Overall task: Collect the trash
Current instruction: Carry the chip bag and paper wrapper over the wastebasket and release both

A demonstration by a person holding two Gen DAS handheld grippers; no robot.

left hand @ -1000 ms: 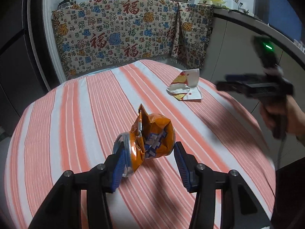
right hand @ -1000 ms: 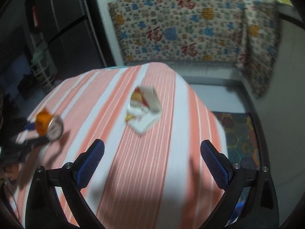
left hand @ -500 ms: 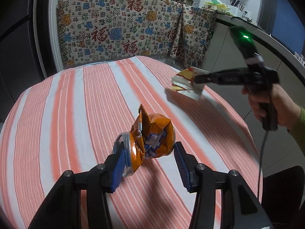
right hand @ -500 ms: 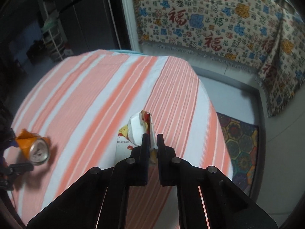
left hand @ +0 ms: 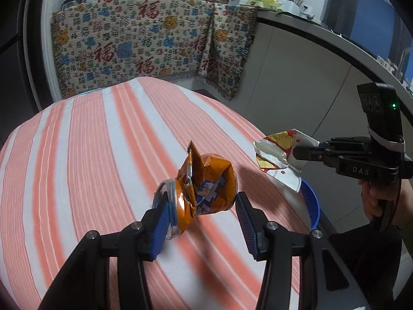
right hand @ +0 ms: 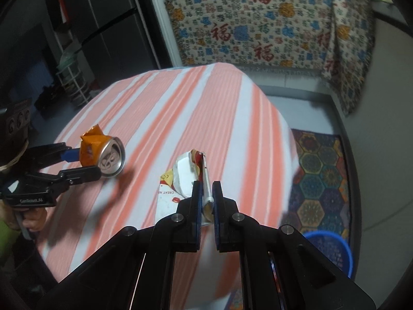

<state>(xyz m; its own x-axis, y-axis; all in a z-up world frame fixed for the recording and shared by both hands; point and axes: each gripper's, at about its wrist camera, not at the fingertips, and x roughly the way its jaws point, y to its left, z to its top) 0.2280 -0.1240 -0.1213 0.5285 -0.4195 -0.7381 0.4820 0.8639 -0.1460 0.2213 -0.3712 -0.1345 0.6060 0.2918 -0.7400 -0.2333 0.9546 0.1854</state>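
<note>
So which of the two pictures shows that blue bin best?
The right wrist view. There the blue bin shows its open mouth and rim on the floor beside the table. In the left wrist view only a curved strip of its rim shows, behind the table's edge and the carton.

— What carries the things here?
— A round table [left hand: 85,155] under an orange-and-white striped cloth [right hand: 180,108].
— Does anything lie on it?
— Only shadows near the right edge.
— And off that edge?
— A blue bin [right hand: 333,248] stands on the floor [right hand: 304,106], beside a patterned mat [right hand: 322,170].
</note>
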